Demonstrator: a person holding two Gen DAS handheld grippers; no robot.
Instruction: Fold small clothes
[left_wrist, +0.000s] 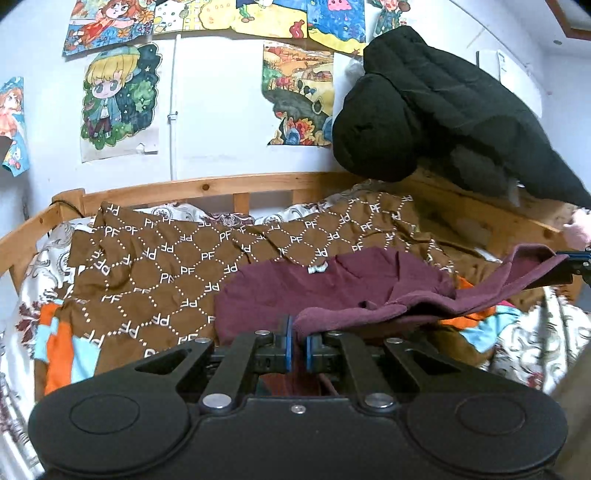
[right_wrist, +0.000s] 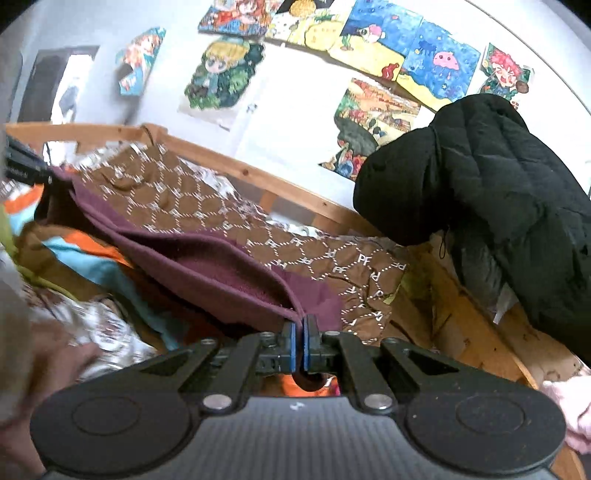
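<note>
A maroon fleece garment (left_wrist: 332, 291) lies across a brown PF-patterned cloth (left_wrist: 166, 258) on the bed. My left gripper (left_wrist: 298, 332) is shut on the garment's near hem. My right gripper (right_wrist: 299, 328) is shut on another corner of the same garment (right_wrist: 207, 266), and it shows in the left wrist view (left_wrist: 569, 264) at the far right, holding that corner lifted. The left gripper shows at the left edge of the right wrist view (right_wrist: 26, 166). The hem is stretched between the two grippers above the bed.
A wooden bed rail (left_wrist: 207, 186) runs behind the clothes. A black padded jacket (left_wrist: 443, 107) hangs over the right rail. Orange and light-blue clothes (left_wrist: 62, 347) and a floral sheet (left_wrist: 535, 347) lie around the garment. Drawings cover the wall (left_wrist: 118, 99).
</note>
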